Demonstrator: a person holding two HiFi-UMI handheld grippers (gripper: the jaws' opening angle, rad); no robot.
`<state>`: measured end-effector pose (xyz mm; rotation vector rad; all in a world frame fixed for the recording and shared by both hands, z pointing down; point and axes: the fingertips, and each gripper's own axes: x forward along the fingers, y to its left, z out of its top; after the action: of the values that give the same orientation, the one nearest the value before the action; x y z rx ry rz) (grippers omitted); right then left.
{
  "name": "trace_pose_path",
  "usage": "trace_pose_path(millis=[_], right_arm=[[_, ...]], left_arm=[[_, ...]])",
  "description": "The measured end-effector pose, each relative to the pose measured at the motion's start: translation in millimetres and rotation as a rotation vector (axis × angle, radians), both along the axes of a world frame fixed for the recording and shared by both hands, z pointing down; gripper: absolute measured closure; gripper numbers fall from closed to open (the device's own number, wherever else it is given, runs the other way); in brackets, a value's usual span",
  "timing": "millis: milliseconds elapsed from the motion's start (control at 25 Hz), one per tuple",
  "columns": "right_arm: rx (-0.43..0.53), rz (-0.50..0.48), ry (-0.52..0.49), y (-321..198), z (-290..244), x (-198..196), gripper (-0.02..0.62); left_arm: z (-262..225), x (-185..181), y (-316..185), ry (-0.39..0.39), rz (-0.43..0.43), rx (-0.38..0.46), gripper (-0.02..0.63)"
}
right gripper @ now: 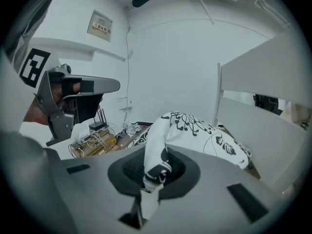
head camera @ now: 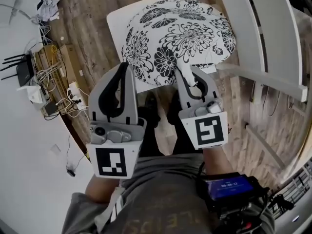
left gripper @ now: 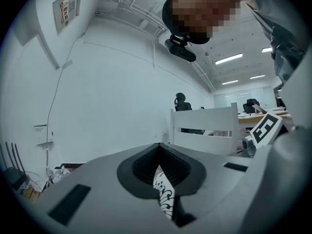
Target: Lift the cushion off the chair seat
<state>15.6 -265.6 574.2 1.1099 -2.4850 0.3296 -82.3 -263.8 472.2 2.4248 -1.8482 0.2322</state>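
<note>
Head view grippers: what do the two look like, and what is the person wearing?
The left gripper and right gripper are light grey plastic shells, each with two long jaws lined in black ribbed padding and a white cube bearing a black square marker. The person wears a grey shirt with faded lettering; a black device with a blue screen sits near the right forearm.

The left gripper [left gripper: 158, 151] pinches a fold of the black-and-white floral cushion [left gripper: 164, 193] between its closed jaws; beyond stand a white chair back [left gripper: 204, 126], a marker cube [left gripper: 265, 129] and a white wall [left gripper: 107, 91]
</note>
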Motion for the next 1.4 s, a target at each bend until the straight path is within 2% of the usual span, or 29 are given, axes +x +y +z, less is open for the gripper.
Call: trace_pose_path(millis=[520,920,1120,1400], right_arm=[[0.126,0.002,-0.113,-20,-155,-6,0.566],[0.219,-0.004,-0.169,-25,-269,0,0.566],[0.265,0.002,-0.209,-25,-323,-2,0.566],[0.355,-0.008,-0.231,-16,-390,-10,0.565]], left_arm=[[-132,15,-2,-0.018,0.001,0.095,0.6],[-223,21,12,-0.044,-0.052,0.133,0.6],[-266,24,7,-0.05,-0.047,0.179,0.6],[-326,18,8,0.025,-0.074,0.233,0.6]])
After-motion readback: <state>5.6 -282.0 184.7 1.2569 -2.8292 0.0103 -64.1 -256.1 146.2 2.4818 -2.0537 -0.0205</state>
